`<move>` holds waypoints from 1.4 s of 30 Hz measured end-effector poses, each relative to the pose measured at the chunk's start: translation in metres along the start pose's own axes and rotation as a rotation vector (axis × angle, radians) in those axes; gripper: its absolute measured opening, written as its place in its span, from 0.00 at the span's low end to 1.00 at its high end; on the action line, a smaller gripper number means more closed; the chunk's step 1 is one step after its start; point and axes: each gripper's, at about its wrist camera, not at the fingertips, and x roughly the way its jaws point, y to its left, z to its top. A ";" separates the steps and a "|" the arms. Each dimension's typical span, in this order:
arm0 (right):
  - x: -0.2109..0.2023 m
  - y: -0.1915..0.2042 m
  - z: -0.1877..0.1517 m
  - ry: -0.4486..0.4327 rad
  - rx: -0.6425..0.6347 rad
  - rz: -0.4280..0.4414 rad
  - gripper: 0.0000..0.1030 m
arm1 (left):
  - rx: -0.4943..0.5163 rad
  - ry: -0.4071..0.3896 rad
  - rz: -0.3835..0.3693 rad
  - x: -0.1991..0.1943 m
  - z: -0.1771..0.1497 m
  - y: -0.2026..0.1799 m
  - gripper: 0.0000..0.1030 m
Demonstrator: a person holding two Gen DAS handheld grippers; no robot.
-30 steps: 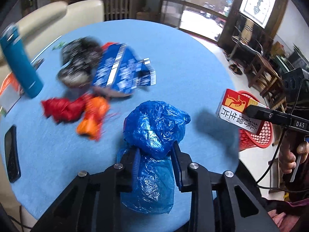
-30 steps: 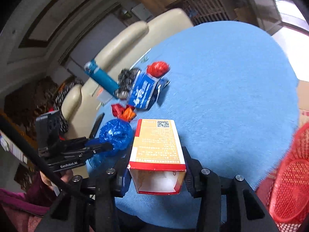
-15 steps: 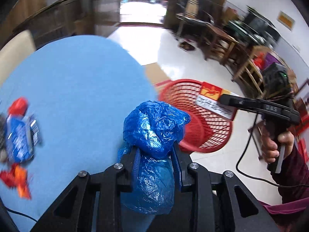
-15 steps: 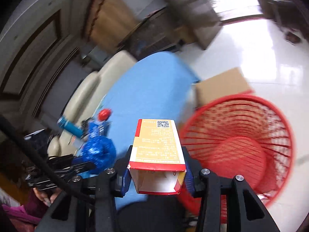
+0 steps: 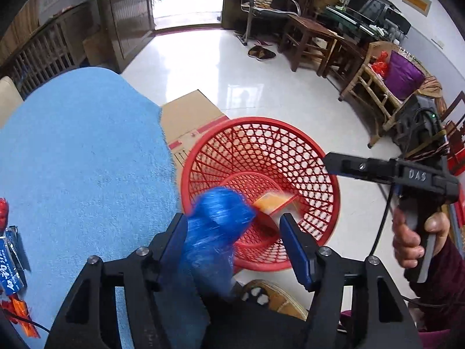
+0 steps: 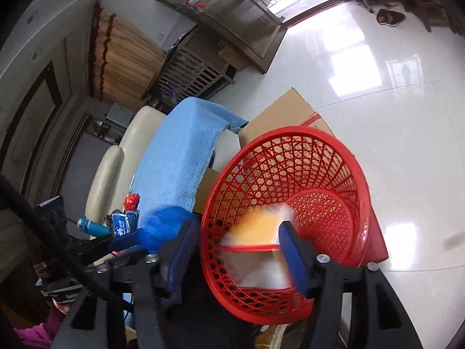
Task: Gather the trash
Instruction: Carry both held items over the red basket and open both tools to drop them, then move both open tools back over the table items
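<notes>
Trash goes loose in my left wrist view: the left gripper [image 5: 232, 232] has its jaws opening, and the crumpled blue plastic bag [image 5: 215, 232] sits blurred between them, against the left pad and clear of the right one, so I no longer read a grip on it. It hangs over the near rim of the red mesh basket [image 5: 305, 157]. Inside the basket, on its floor side, I see the orange carton [image 5: 273, 203], also blurred. To the right of the basket, a hand [image 5: 418, 232] holds the right gripper [image 5: 331, 163], one finger of it reaching over the rim. Left of the basket lies the blue tablecloth [image 5: 81, 151], with a blue snack wrapper [image 5: 8, 261] at its far left edge.

From my right wrist view, the right gripper [image 6: 235, 229] also has jaws opening, spread wide, and the orange carton [image 6: 255, 229] is a blur between them, inside the red mesh basket [image 6: 319, 157], apparently free of the pads. Just left of the basket's rim, the blue plastic bag [image 6: 162, 226] shows beside the left gripper's finger. A flattened cardboard box [image 6: 284, 110] lies behind the basket.
</notes>
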 end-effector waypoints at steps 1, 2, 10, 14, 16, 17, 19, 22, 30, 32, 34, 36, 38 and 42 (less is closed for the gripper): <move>-0.003 -0.001 0.001 -0.013 0.000 -0.007 0.65 | -0.002 0.003 0.002 0.000 -0.002 0.002 0.65; -0.006 -0.002 0.002 -0.034 0.002 -0.022 0.65 | -0.005 0.004 0.006 0.001 -0.002 0.003 0.65; -0.008 -0.039 0.045 -0.170 0.175 -0.213 0.66 | -0.103 -0.009 0.071 -0.028 -0.047 0.053 0.65; 0.019 -0.061 0.067 -0.138 0.258 -0.284 0.66 | -0.203 -0.032 0.116 -0.055 -0.080 0.088 0.65; 0.033 -0.063 0.071 -0.112 0.259 -0.300 0.66 | -0.245 -0.045 0.131 -0.066 -0.091 0.103 0.65; 0.039 -0.062 0.072 -0.098 0.255 -0.300 0.66 | -0.270 -0.053 0.138 -0.073 -0.097 0.111 0.65; 0.052 -0.055 0.066 -0.060 0.237 -0.295 0.66 | -0.325 -0.074 0.160 -0.088 -0.110 0.131 0.65; 0.059 -0.032 0.049 -0.029 0.171 -0.344 0.67 | -0.374 -0.098 0.184 -0.102 -0.122 0.150 0.65; 0.059 -0.004 0.015 -0.009 0.104 -0.399 0.67 | -0.508 -0.133 0.269 -0.138 -0.164 0.197 0.65; 0.044 -0.001 0.025 -0.079 0.112 -0.441 0.68 | -0.548 -0.140 0.311 -0.149 -0.180 0.211 0.65; 0.025 0.015 0.037 -0.155 0.086 -0.437 0.67 | -0.592 -0.147 0.352 -0.158 -0.198 0.224 0.65; 0.014 0.040 0.049 -0.196 0.025 -0.415 0.67 | -0.640 -0.154 0.385 -0.168 -0.214 0.237 0.65; 0.016 0.075 0.054 -0.200 -0.046 -0.360 0.67 | -0.687 -0.159 0.396 -0.174 -0.225 0.252 0.65; 0.054 0.147 0.044 -0.097 -0.185 -0.206 0.67 | -0.746 -0.174 0.407 -0.179 -0.241 0.267 0.65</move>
